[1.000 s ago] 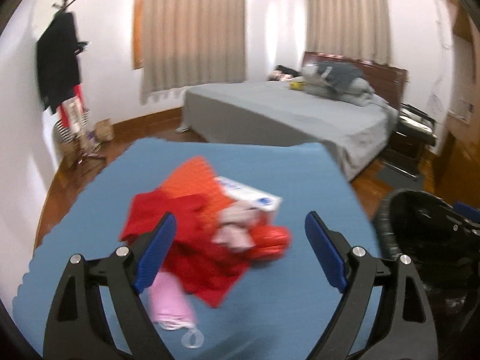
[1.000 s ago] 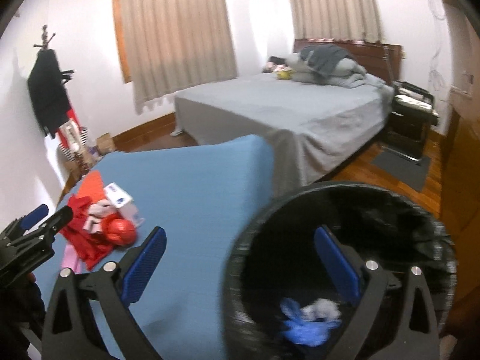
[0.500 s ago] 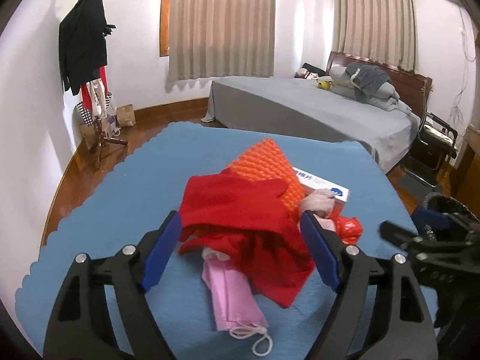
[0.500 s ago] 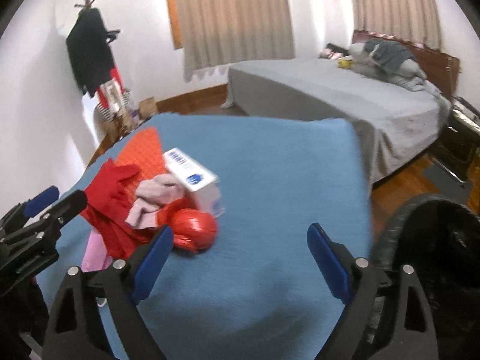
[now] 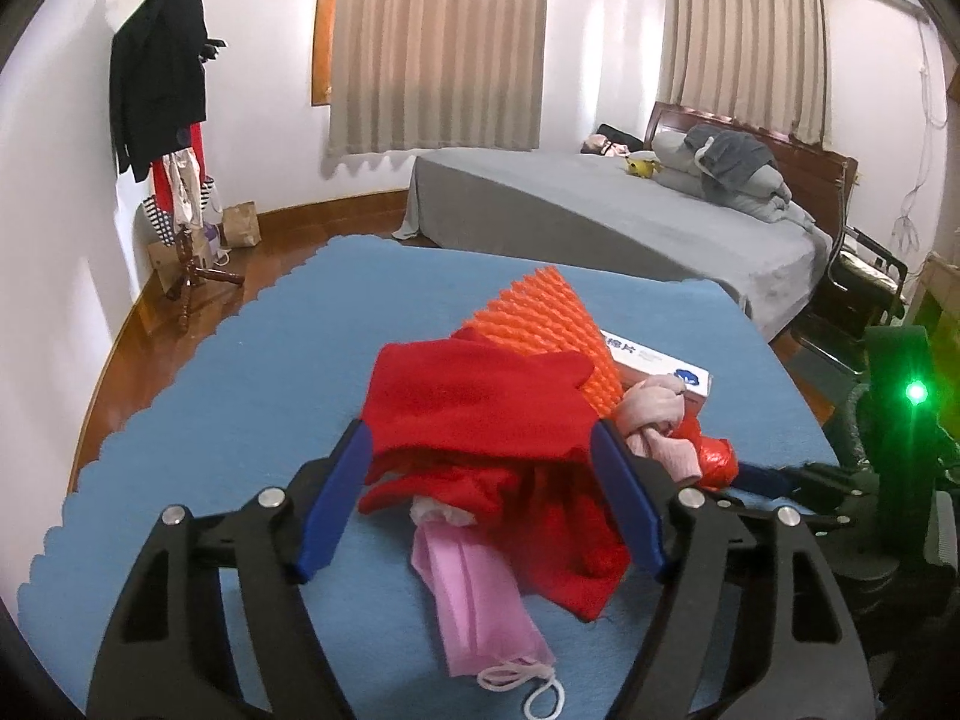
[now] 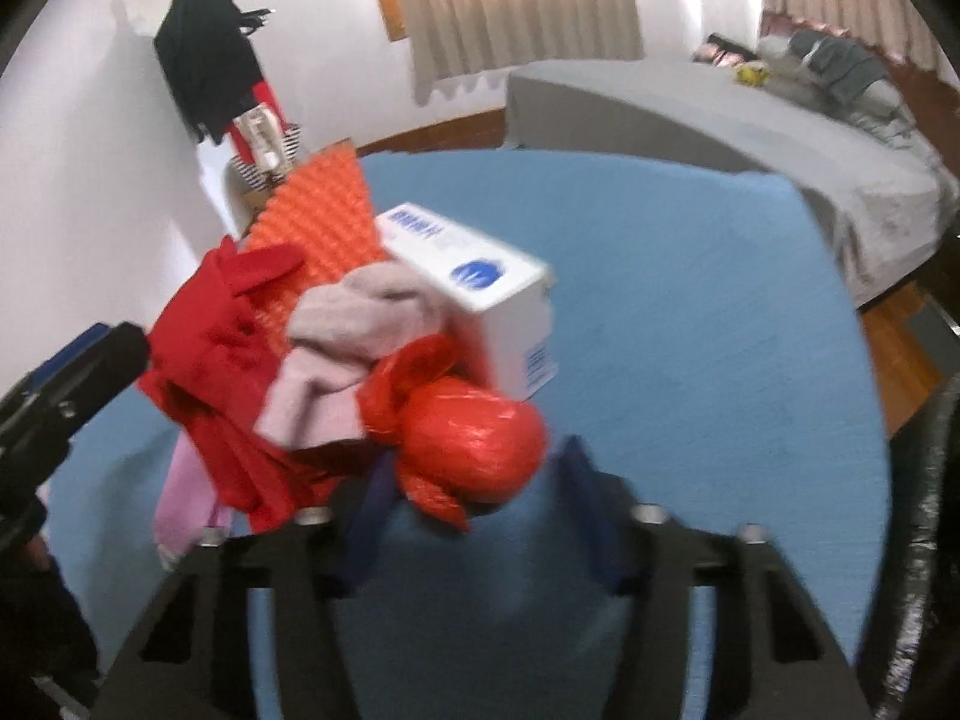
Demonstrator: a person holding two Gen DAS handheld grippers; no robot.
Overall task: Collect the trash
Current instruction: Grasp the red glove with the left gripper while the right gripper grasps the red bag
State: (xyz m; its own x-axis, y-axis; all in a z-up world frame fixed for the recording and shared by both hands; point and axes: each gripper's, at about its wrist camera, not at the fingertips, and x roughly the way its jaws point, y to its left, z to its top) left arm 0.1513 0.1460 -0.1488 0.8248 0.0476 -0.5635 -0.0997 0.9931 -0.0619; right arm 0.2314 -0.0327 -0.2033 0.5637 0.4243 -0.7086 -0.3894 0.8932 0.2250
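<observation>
Over blue table – left gripper [image 5: 480, 498] fingers spread astride red cloth [image 5: 474, 402].

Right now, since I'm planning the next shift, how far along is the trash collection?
Nothing shows as binned: the bin's inside is out of view. In hand: left claw open around the red cloth; right claw flanks the red bag, grip unclear. Remaining: pink mask, box, orange foam.
</observation>
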